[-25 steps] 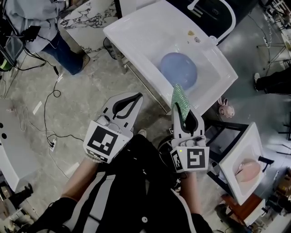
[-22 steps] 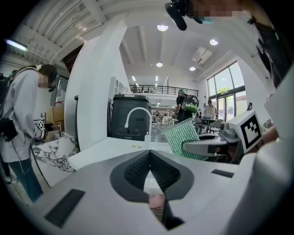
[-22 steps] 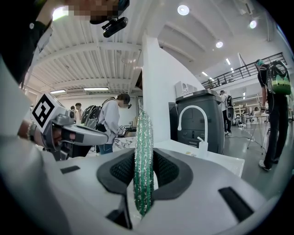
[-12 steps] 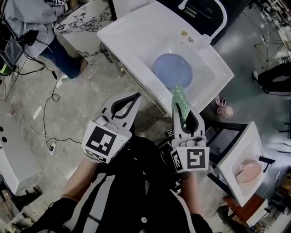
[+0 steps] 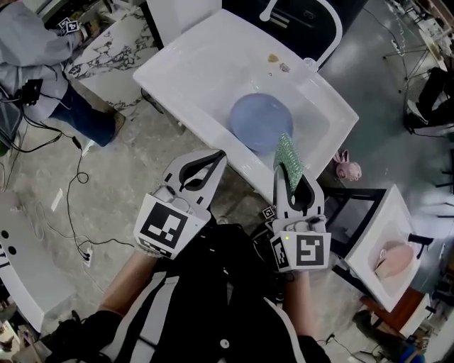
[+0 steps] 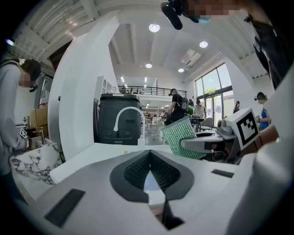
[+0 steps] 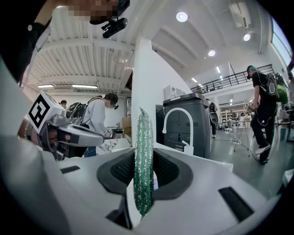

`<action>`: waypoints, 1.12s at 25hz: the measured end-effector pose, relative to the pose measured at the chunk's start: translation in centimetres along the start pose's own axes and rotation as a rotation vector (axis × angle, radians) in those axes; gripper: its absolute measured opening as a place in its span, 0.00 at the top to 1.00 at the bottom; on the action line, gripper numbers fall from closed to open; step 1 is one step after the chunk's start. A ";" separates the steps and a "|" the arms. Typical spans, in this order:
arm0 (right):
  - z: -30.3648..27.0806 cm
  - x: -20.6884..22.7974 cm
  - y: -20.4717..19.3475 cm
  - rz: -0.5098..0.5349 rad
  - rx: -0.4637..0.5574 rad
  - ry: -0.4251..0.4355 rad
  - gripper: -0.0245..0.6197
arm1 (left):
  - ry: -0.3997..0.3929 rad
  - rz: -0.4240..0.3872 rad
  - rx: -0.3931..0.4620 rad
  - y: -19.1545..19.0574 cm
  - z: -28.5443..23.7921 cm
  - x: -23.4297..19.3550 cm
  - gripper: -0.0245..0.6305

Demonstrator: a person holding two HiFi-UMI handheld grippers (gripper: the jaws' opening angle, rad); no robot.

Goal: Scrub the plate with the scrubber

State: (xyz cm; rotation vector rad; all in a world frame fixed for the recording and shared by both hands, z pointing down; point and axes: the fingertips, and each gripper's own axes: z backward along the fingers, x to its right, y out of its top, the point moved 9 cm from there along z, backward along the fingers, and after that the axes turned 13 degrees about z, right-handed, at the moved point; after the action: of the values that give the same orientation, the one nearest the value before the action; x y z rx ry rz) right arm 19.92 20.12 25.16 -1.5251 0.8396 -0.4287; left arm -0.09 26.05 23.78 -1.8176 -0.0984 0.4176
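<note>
No words, brand names or numbers can be read in any view. The only signs to be made out are square black-and-white coded patterns. A left marker [image 5: 164, 225] is carried on the cube of the left gripper [image 5: 217, 154], and a right marker [image 5: 303, 252] on the cube of the right gripper [image 5: 292, 176]. A small marker [image 5: 268, 212] is seen just beside the right gripper.

From the right gripper [image 5: 289, 177], the sink [image 5: 186, 62] at 12 o'clock is open from above. Only its near rim, just by the scrubber [image 5: 287, 156], lies before the plate [image 5: 255, 117]. The faucet [image 5: 267, 10] stands at the far edge. At 10 o'clock a person [image 5: 35, 42] and a marble table [image 5: 117, 49] close the left side.
</note>
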 end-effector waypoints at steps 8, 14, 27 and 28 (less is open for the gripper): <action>-6.9 0.5 1.2 -0.036 -0.043 -0.068 0.82 | -0.083 -0.034 -0.029 3.3 -4.3 -6.6 0.96; -11.5 0.3 2.1 -0.067 -0.068 -0.140 0.82 | -0.173 -0.050 -0.074 5.1 -7.5 -10.8 0.96; -18.5 0.1 1.9 -0.120 -0.160 -0.344 0.82 | -0.396 -0.095 -0.188 6.3 -14.9 -17.8 0.96; -18.8 0.1 1.9 -0.122 -0.167 -0.357 0.82 | -0.414 -0.099 -0.193 6.3 -15.4 -18.1 0.96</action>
State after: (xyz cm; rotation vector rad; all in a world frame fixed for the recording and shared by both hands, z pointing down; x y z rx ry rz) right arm 6.29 7.13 26.10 -1.7482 0.5142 -0.1672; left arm -12.81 5.04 25.51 -1.8807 -0.5278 0.7294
